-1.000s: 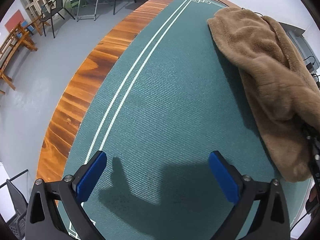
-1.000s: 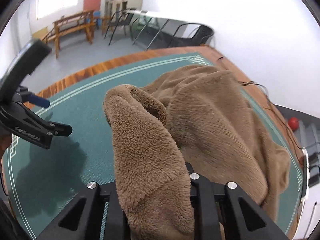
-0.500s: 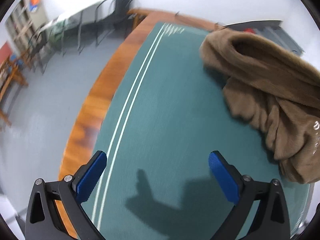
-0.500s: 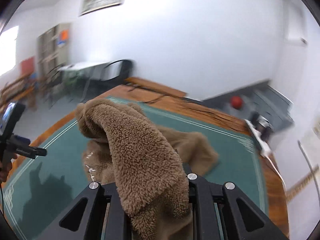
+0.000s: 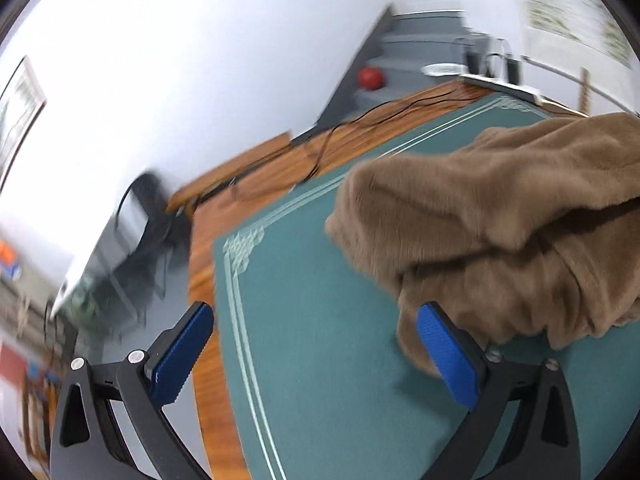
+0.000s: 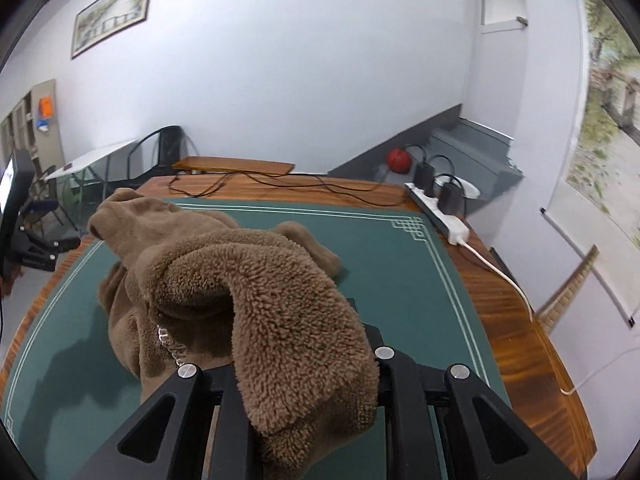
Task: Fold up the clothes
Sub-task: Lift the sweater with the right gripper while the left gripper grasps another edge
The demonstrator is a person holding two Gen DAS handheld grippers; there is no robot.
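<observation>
A brown fleece garment lies bunched on the green mat, with one fold lifted off it. My right gripper is shut on that fold, which drapes thickly over both fingers and hides their tips. A metal zipper shows just below the raised part. In the left wrist view the same garment fills the right side. My left gripper hangs open above the mat, nothing between its blue pads, the right one close to the garment's lower edge. The left gripper also appears at the far left of the right wrist view.
The mat covers a wooden table. A white power strip with black plugs and a white cord sits at the far right corner. Black cables trail along the far edge. Beyond stand a black chair, a folding table and a red ball.
The right gripper swung round with the fleece fold still in it, now facing the far wall. The left gripper rose and rolled, and the garment now sits close to its right finger.
</observation>
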